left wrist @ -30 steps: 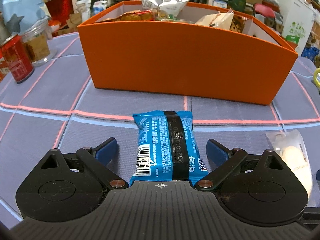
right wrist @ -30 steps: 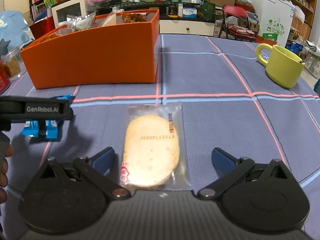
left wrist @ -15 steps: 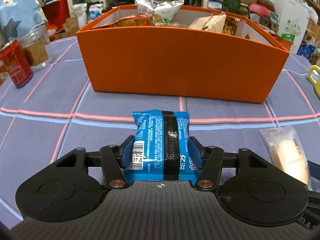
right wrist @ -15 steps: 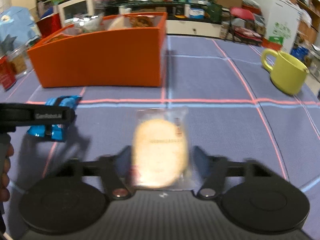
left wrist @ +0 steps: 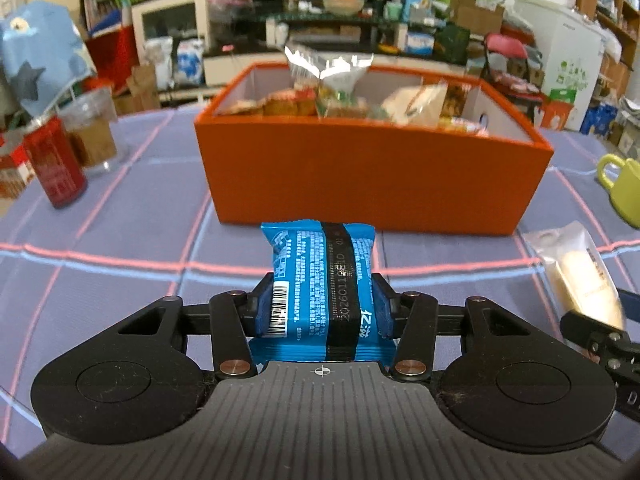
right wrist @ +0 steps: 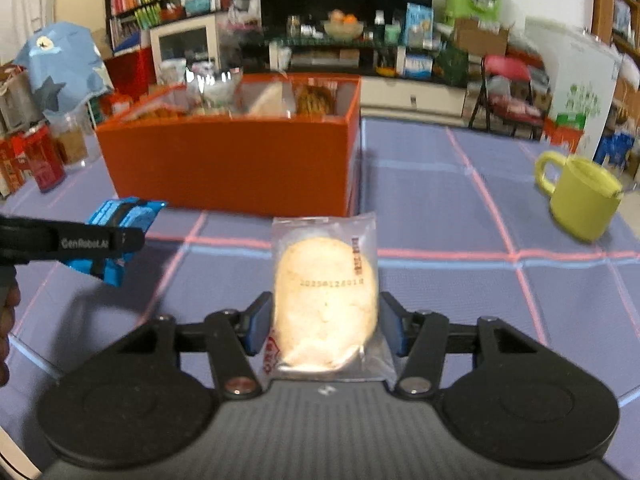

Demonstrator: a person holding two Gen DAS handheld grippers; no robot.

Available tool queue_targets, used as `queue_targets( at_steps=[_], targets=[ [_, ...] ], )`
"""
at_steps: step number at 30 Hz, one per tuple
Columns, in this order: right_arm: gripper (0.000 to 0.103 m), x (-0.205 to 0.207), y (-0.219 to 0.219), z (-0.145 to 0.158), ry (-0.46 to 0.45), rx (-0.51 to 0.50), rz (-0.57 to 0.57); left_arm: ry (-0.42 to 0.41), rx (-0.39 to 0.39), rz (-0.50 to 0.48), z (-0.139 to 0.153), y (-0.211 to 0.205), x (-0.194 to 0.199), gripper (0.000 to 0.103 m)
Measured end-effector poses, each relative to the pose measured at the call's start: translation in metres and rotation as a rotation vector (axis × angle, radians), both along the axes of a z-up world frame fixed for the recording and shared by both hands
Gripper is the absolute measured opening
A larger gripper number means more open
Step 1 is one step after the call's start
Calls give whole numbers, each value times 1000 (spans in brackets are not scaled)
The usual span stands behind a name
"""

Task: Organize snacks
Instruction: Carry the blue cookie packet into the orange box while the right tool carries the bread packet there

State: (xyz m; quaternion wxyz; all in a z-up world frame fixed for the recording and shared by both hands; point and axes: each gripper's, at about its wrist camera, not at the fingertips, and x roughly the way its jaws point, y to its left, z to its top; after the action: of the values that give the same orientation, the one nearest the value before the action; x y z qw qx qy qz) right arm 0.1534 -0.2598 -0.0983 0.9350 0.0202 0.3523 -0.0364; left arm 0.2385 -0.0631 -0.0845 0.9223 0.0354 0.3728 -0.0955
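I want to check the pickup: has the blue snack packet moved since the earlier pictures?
Yes. The blue snack packet has risen off the tablecloth; its top edge now overlaps the orange box.

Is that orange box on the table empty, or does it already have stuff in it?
Partly filled. The orange box has no lid on, and several snack packets show above its rim. How deep they go cannot be told.
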Motion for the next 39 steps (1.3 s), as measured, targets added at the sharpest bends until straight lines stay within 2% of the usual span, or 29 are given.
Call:
queue_targets(
  at_steps=[5, 14, 22, 26, 32, 39],
  targets=[
    [57, -1, -1, 11, -31, 20, -2, -38, 29, -18, 10, -4, -7, 22],
    [57, -1, 0, 23, -43, 38, -10, -16, 32, 17, 12, 3, -7, 22],
    [57, -3, 8, 42, -86, 59, -7, -59, 25, 27, 35, 8, -12, 22],
    [57, -3, 12, 54, -110, 62, -9, -71, 10, 27, 46, 14, -14, 22],
    [57, 2, 15, 65, -119, 57, -7, -48, -25, 45, 54, 20, -4, 22],
    [57, 20, 15, 84, -162, 62, -24, -97, -48, 47, 78, 14, 12, 22]
  ],
)
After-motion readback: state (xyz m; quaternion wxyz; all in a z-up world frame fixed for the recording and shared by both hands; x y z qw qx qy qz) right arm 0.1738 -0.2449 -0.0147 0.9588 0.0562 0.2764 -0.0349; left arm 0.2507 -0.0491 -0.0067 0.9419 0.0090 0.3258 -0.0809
